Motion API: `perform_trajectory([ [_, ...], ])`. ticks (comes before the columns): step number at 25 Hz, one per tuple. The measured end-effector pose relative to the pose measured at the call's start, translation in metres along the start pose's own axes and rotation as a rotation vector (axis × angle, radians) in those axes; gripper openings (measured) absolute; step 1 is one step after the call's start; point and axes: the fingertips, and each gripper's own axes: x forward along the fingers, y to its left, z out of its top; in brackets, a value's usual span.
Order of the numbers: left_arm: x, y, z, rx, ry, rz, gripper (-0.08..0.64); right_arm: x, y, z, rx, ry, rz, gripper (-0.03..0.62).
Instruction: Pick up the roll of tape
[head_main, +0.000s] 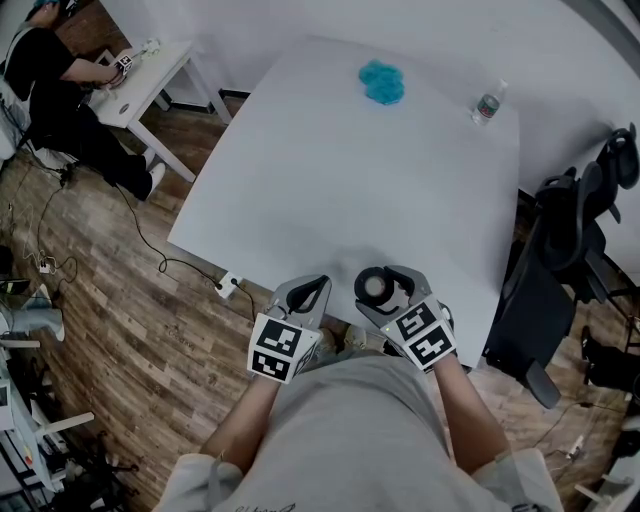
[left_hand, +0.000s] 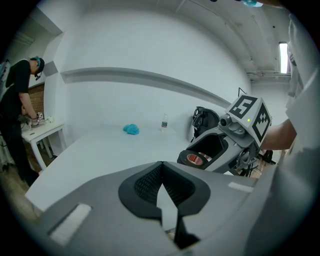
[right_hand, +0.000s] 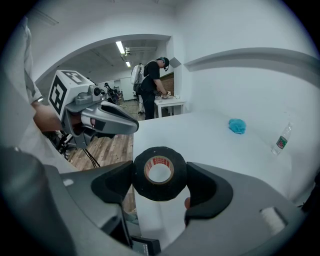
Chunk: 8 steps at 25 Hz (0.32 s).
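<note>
A black roll of tape (right_hand: 159, 173) with a pale core sits clamped between the two dark pads of my right gripper (right_hand: 160, 175), lifted off the white table (right_hand: 210, 135). From the head view the same roll (head_main: 376, 287) shows in the right gripper (head_main: 380, 290) at the table's near edge. In the left gripper view the roll (left_hand: 198, 159) appears inside the right gripper's jaws. My left gripper (left_hand: 161, 186) has its pads touching with nothing between them; it hovers beside the right one (head_main: 305, 297) at the table's near edge.
A blue crumpled cloth (head_main: 381, 81) and a small water bottle (head_main: 487, 104) lie at the table's far side. A black office chair (head_main: 570, 250) stands to the right. A person works at a small white desk (head_main: 140, 75) at the far left; cables run over the wood floor.
</note>
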Motion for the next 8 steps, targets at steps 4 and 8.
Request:
perform_trajectory([
  [4,-0.0012,0.0005,-0.001,0.0,-0.001,0.003,0.018,-0.002,0.003,0.0031,-0.003,-0.004,0.004,0.341],
  [8,-0.0039,0.0019,-0.0029,-0.007,-0.002,0.009,0.02,-0.0029,0.0054,0.0029,-0.007,0.0,0.001,0.341],
])
